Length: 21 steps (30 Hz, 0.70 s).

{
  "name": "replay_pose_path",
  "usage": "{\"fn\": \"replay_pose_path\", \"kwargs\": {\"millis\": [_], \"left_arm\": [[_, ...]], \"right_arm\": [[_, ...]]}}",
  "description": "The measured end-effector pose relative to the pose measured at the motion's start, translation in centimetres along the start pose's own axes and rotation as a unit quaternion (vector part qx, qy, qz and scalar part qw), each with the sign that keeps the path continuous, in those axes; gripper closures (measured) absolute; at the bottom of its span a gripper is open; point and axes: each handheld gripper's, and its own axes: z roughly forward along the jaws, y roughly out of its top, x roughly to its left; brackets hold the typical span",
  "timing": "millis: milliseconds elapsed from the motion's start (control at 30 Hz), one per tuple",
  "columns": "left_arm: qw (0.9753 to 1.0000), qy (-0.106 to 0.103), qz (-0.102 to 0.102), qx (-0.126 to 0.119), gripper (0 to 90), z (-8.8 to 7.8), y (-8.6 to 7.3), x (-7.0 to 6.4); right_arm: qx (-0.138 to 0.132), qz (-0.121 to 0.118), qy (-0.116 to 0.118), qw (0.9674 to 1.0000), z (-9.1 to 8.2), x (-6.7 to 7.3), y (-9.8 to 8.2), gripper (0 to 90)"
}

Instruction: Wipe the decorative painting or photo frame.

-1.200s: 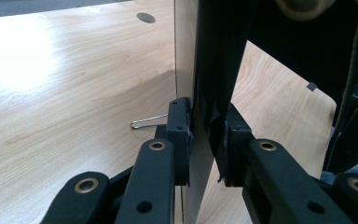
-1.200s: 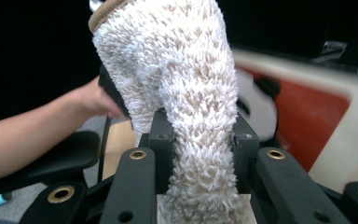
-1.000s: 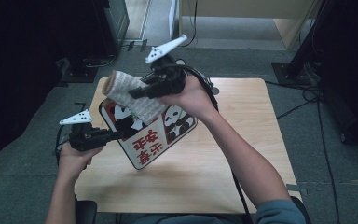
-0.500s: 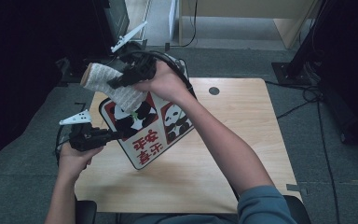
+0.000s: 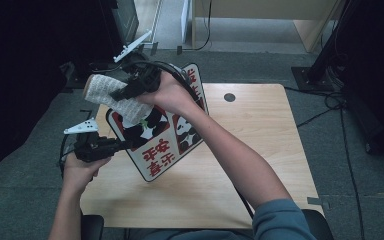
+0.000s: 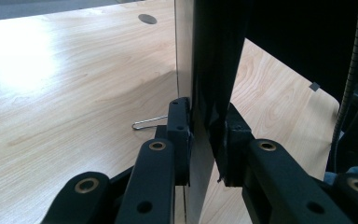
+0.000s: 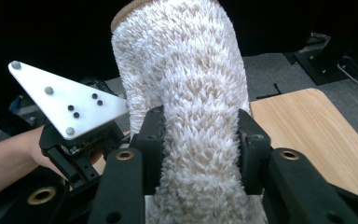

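Pale wood grain covers the table point(image 5: 260, 165), which stands on grey carpet with dark equipment around it. Over its left part a flat bag point(image 5: 162, 145) is held up on a tilt — white-faced, red-bordered, printed with black-and-white pandas and red characters. The left gripper point(image 5: 125, 145) has its jaws clamped on the bag's edge; in the left gripper view the two black pads pinch the thin dark panel point(image 6: 212, 84) between them, and a small wire clip point(image 6: 149, 122) lies on the wood just beyond. The right gripper point(image 5: 121, 93), raised above the bag's upper left corner, grips a fluffy sock point(image 5: 111, 95) — shaggy white pile flecked with beige, a tan cuff at its far end. Its jaws have just been easing apart, yet in the right gripper view both pads press into the sock point(image 7: 191, 102). The sock's lower end hangs against the bag's top.
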Motion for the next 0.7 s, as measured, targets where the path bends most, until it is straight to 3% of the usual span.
{"fn": "replay_pose_path", "kwargs": {"millis": [133, 300, 367, 467, 700], "left_arm": [[1.0000, -0.001, 0.001, 0.000, 78.5, 0.0, 0.0, 0.0], [1.0000, -0.001, 0.002, -0.001, 78.5, 0.0, 0.0, 0.0], [1.0000, 0.000, 0.002, 0.000, 78.5, 0.0, 0.0, 0.0], [1.0000, 0.002, 0.003, 0.003, 78.5, 0.0, 0.0, 0.0], [1.0000, 0.001, 0.000, 0.001, 78.7, -0.1, -0.1, 0.0]], "right_arm": [[0.009, 0.001, -0.002, 1.0000, 0.0, 0.1, 0.4, 67.1], [0.000, 0.000, 0.007, 1.0000, 0.1, 0.8, 0.9, 67.0], [0.008, -0.015, 0.011, 0.9998, 0.9, 1.7, 1.3, 66.3], [0.019, -0.014, 0.010, 0.9997, 1.7, 2.0, 1.4, 64.9], [0.023, -0.005, 0.011, 0.9997, 2.1, 1.7, 1.1, 64.3]]}}
